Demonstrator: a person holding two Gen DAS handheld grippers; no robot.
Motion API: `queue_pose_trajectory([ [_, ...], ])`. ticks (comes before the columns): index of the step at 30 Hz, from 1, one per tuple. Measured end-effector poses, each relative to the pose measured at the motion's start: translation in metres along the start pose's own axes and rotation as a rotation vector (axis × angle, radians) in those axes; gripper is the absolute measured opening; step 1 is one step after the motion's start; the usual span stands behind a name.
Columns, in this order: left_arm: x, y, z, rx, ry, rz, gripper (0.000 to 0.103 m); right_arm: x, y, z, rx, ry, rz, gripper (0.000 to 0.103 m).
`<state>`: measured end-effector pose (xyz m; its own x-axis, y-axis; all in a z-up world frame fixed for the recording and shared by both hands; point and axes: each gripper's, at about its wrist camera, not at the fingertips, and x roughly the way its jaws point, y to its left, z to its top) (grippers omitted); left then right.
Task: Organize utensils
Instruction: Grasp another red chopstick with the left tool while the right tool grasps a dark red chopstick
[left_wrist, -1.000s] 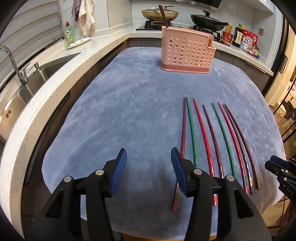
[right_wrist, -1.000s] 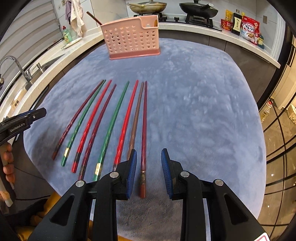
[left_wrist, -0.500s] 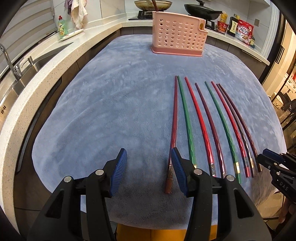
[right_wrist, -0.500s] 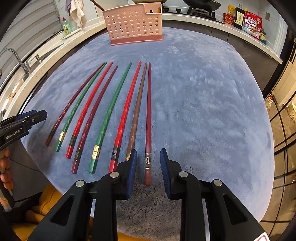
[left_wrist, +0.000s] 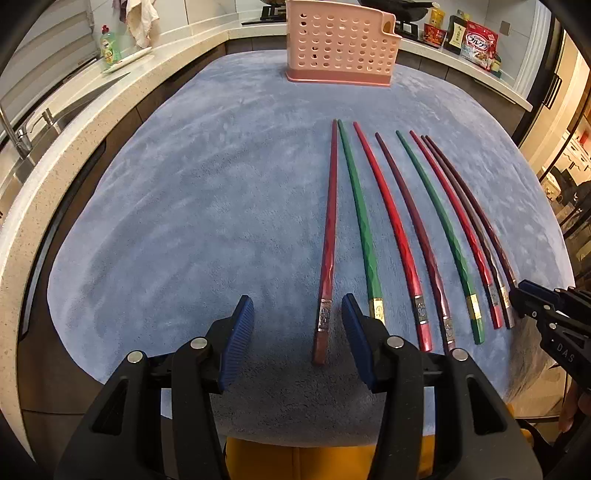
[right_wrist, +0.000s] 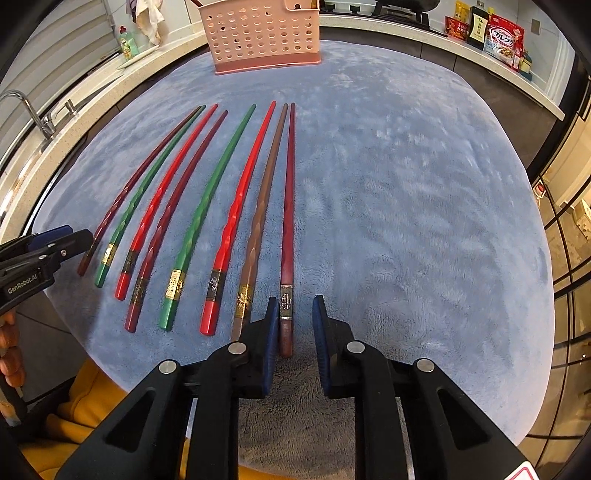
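Note:
Several red, green, maroon and brown chopsticks lie side by side on a blue-grey mat (left_wrist: 184, 206), thick ends toward me. My left gripper (left_wrist: 297, 325) is open, and the leftmost dark red chopstick (left_wrist: 328, 236) has its thick end between the jaws, nearer the right finger. My right gripper (right_wrist: 294, 319) is open, and the rightmost dark red chopstick (right_wrist: 288, 206) has its thick end between the jaws, untouched. A pink perforated utensil holder (left_wrist: 341, 44) stands upright at the mat's far edge; it also shows in the right wrist view (right_wrist: 262, 35).
A sink with a faucet (left_wrist: 22, 140) lies left in the counter. A green soap bottle (left_wrist: 109, 46) and a hanging towel stand behind it. Food packages (right_wrist: 502, 37) line the back right counter. A stove with pans sits behind the holder. The mat's near edge drops off.
Both grippers have moved forward and down toward the chopsticks' thick ends. The outermost chopstick on each side now sits between that gripper's open jaws.

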<state>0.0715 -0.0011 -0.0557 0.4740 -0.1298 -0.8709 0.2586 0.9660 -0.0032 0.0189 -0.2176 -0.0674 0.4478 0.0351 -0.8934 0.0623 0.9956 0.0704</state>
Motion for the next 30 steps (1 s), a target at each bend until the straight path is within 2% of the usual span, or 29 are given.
queue_pose_trajectory([
  [12, 0.011, -0.001, -0.005, 0.010, 0.035, 0.003, 0.046, 0.001, 0.000, 0.000, 0.000, 0.001, 0.002, 0.017],
  [18, 0.012, -0.001, -0.005, 0.019, 0.038, 0.007, 0.031, 0.001, 0.001, 0.000, 0.001, 0.001, 0.002, 0.017],
  [21, 0.011, -0.001, -0.004, 0.024, 0.037, 0.004, 0.020, 0.001, 0.001, 0.000, 0.001, 0.001, 0.001, 0.016],
  [22, 0.011, -0.002, -0.004, 0.026, 0.038, -0.002, 0.009, 0.001, 0.001, 0.000, 0.002, 0.001, 0.001, 0.016],
  [26, 0.008, -0.004, -0.004, 0.026, 0.042, -0.022, 0.008, 0.001, 0.000, 0.000, 0.002, 0.004, 0.006, 0.007],
  [30, 0.003, -0.004, -0.003, 0.016, 0.041, -0.043, 0.008, 0.000, -0.001, 0.000, 0.004, 0.005, 0.008, 0.007],
])
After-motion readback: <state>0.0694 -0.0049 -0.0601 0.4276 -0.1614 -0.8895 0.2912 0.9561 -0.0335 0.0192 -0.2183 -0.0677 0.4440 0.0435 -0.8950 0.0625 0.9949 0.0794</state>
